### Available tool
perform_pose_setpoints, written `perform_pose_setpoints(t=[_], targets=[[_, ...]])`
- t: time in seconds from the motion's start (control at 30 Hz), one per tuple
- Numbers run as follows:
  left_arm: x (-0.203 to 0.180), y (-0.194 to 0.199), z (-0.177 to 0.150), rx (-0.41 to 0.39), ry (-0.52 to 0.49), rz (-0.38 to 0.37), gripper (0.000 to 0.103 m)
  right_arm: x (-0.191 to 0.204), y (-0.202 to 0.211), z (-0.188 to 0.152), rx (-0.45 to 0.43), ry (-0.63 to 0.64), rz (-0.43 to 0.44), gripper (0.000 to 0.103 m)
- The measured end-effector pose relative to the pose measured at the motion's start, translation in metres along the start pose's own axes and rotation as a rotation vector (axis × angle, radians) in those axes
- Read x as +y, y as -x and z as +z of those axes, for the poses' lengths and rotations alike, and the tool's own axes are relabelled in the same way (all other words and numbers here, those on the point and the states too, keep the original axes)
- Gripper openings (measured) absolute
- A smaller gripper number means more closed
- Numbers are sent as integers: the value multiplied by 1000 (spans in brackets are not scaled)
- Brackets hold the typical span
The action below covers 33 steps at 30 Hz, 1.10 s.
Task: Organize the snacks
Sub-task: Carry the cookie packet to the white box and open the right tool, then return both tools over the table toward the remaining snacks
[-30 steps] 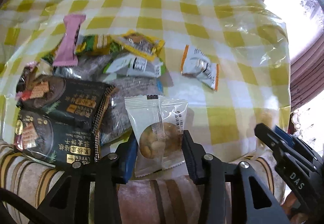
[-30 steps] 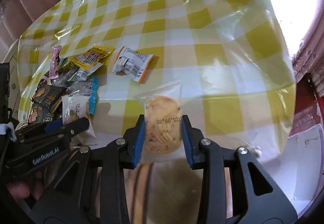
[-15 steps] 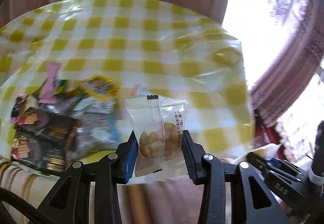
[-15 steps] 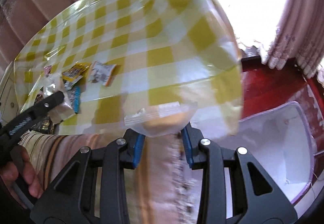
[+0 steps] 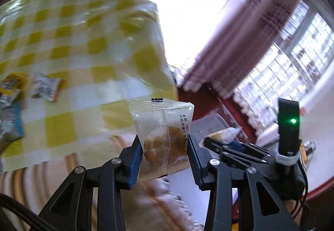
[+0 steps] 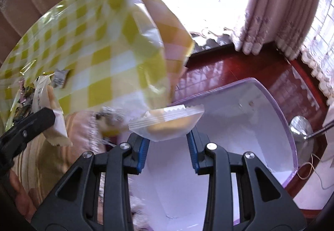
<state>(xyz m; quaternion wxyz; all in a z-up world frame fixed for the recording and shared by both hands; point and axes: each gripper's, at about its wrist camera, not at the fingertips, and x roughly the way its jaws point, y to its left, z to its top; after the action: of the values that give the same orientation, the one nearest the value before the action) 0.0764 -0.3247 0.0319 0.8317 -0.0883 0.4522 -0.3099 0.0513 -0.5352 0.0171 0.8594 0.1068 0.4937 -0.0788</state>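
The left gripper (image 5: 165, 152) pinches a clear cookie packet (image 5: 161, 133) between its blue-lined fingers (image 5: 135, 160), the jaws closed to the width of the wrapper. The packet stands upright, its long axis running up from the jaws, with the crimped top edge uppermost and the round biscuit sitting low, level with the fingertips. Printed characters run down its right side. In the right wrist view the same packet (image 6: 49, 114) shows side-on at the left edge, held off the table edge.

The right gripper (image 6: 168, 146) holds a second cookie packet (image 6: 167, 121), clamped at its lower part between the two blue pads (image 6: 143, 152). This packet is tipped over nearly flat, its long axis lying across the jaws from left to right, with the serrated seal turned toward the camera and the pale biscuit visible through the film. It hangs above the white inside of a purple-rimmed storage box (image 6: 279, 118) that sits on the dark red floor (image 6: 229, 68).

A table with a yellow checked tablecloth (image 5: 83, 47) lies to the left in both views. A white and orange snack packet (image 5: 46, 89) rests on it, apart from other wrappers (image 5: 10, 110) at the left edge. Pink curtains (image 6: 261, 5) hang beyond the box.
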Motion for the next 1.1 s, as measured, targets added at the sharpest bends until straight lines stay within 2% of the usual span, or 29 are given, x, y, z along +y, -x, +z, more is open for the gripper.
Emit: perform_pose_setpoints(t=[0.13,0.2,0.3,0.33,0.37,0.43,0.47,0.6,0.73,0.87,0.97,1.1], targets=[[-10,-17,-3,59,-20,-44,44,-12,-2,-3,20,-17,-18,38],[-14,-20,-6,83,-29,-52,48,-14,-2,-3,22,-14,-29,38],[-13,-21,-6,82,-22,-55,55,-16,0,-3,16,-19,-32,45],[-12,-20,-6,78,-18,-54,61,-16,1,-2,13,-18,-34,49],[-11,-19,-6,73,-13,-50,65,-16,1,-2,10,-14,-40,58],[-8,-15,-6,66,-6,-48,67,-13,4,-1,-1,-5,-57,72],[-8,-13,-5,64,-4,-43,67,-11,5,-1,-9,1,-65,76],[-2,-6,-6,49,-6,13,70,-3,7,0,-23,24,-92,83],[0,7,-8,13,-28,90,78,8,16,1,-67,32,-110,94],[8,22,-12,-41,-38,206,81,25,23,3,-101,61,-152,96],[19,35,-14,-71,-31,224,81,42,24,5,-107,126,-205,96],[37,57,-16,-115,-33,266,81,60,26,1,-112,161,-112,96]])
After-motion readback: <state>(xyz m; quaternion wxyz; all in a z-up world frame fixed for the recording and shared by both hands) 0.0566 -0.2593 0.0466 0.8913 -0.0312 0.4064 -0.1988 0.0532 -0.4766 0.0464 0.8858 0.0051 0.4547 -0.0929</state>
